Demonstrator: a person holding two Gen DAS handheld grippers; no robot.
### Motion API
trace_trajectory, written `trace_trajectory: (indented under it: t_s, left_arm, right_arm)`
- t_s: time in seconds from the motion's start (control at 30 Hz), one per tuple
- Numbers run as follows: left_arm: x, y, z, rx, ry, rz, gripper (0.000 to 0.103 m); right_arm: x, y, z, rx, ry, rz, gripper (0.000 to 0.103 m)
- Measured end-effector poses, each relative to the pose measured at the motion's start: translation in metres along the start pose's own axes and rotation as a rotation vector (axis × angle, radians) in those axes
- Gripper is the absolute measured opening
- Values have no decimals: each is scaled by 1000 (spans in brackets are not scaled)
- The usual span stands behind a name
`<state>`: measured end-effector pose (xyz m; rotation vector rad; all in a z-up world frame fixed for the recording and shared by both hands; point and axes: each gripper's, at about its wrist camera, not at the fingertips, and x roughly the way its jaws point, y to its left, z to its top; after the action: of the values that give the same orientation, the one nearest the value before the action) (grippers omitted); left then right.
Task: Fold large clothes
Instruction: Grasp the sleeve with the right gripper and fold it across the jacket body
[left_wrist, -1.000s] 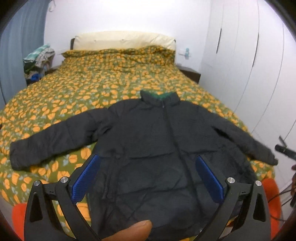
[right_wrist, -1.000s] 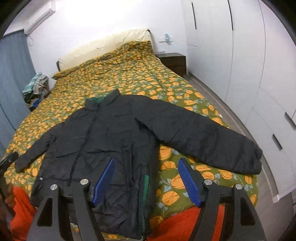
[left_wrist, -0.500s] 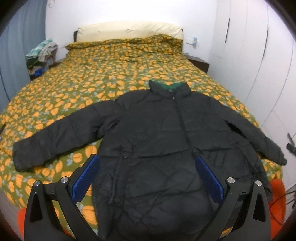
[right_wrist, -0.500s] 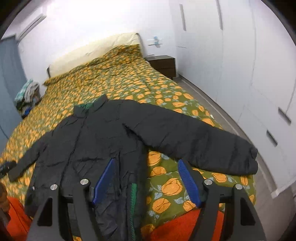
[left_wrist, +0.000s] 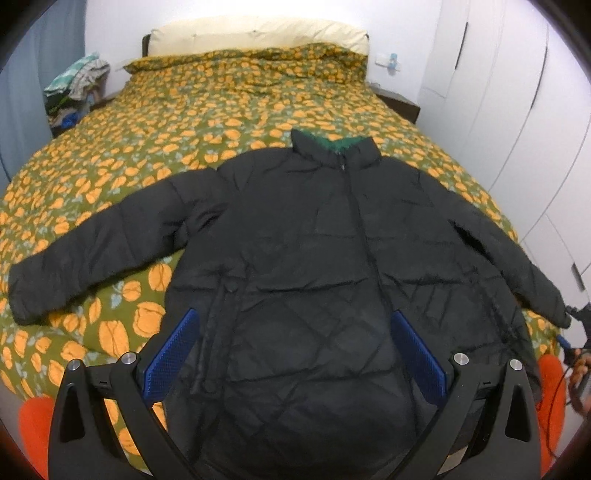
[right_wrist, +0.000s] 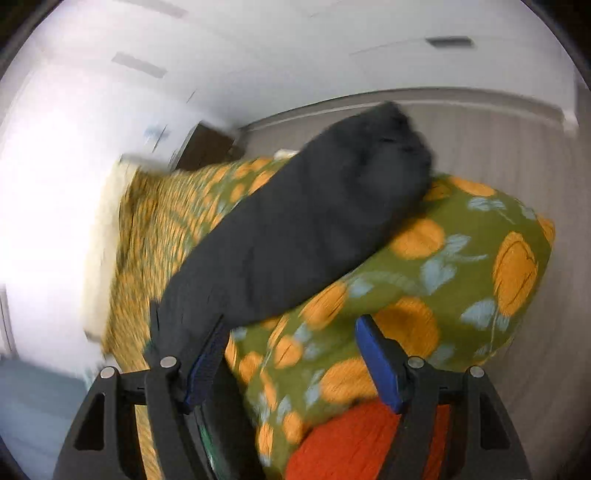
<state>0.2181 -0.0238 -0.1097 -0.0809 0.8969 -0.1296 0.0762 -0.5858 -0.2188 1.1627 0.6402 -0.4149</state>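
Blue-padded fingers of the left gripper (left_wrist: 291, 350) stand wide apart, holding nothing, over the hem of the black quilted puffer jacket (left_wrist: 314, 266). That jacket lies spread front-up on the orange-flowered green bedspread (left_wrist: 221, 122). Beside its right sleeve (right_wrist: 314, 229), the right gripper (right_wrist: 291, 354) gapes wide, empty, in a blurred view.

The black puffer jacket (left_wrist: 306, 258) is quilted cloth with a faint sheen. The floral duvet (left_wrist: 221, 110) is soft matt cloth. Both grippers' frames look like matt black plastic, their blue pads (left_wrist: 171, 356) finely textured, with shiny metal pins.
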Motion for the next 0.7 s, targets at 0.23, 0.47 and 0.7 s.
trace_trajectory:
  t_s: [0.23, 0.47, 0.7]
  left_arm:
    - [3, -5, -4, 17, 24, 21, 103]
    - [7, -6, -6, 17, 41, 29, 103]
    - [7, 10, -9, 1, 39, 52, 103]
  right_arm:
    - [28, -42, 33, 171, -42, 3, 72]
    - [49, -16, 48, 54, -91, -104, 25]
    - [3, 155, 10, -521, -231, 13, 11]
